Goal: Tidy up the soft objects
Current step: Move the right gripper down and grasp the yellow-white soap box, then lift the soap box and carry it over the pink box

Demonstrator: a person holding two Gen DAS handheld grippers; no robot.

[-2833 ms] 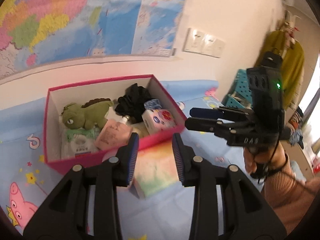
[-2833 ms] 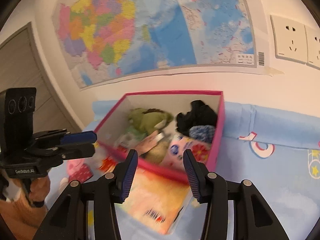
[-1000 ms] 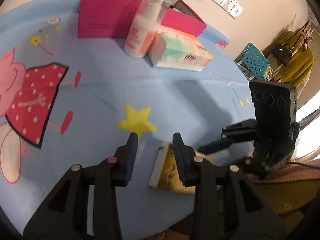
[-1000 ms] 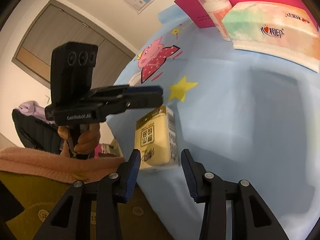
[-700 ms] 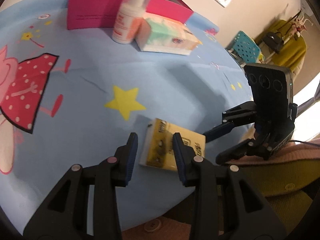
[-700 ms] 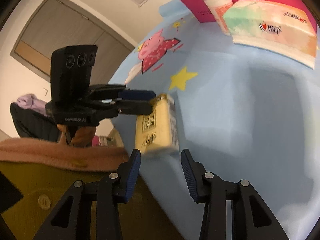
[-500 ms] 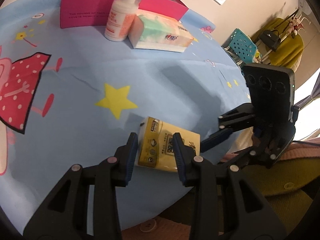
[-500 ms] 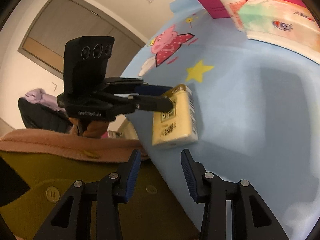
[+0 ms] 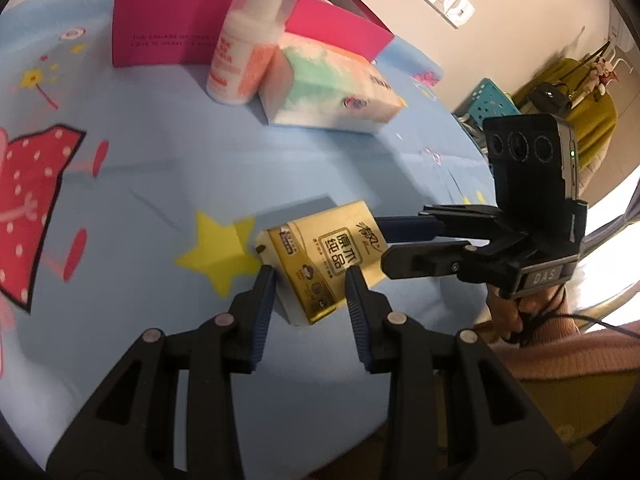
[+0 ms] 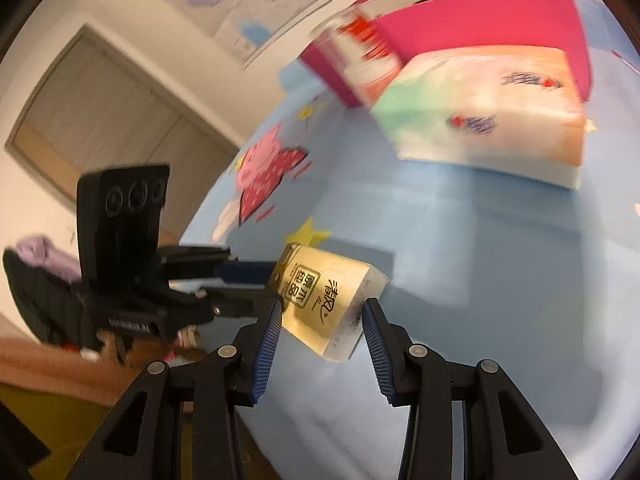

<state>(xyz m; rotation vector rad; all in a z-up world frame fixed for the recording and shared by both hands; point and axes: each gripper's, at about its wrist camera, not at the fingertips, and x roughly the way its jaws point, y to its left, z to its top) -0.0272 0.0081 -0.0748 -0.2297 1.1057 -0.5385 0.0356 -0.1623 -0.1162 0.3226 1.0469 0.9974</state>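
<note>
A yellow tissue pack [image 9: 325, 259] lies on the blue cartoon sheet near a yellow star; it also shows in the right wrist view [image 10: 326, 302]. My left gripper [image 9: 310, 280] is open with its fingers on either side of the pack's near end. My right gripper [image 10: 322, 312] is open too, its fingers straddling the pack from the other side; in the left wrist view it [image 9: 390, 240] reaches the pack's right end. A pink storage box [image 9: 168, 20] with soft items stands at the back.
A white and orange pump bottle [image 9: 246, 56] and a large pastel tissue pack [image 9: 332, 88] stand in front of the pink box [image 10: 480, 28]. The bed's edge runs close below the yellow pack. A turquoise basket [image 9: 490, 100] is off to the right.
Both grippers swung down from the pink box to the yellow tissue pack near the bed's edge. Over the last second they closed in, now straddling it from opposite sides.
</note>
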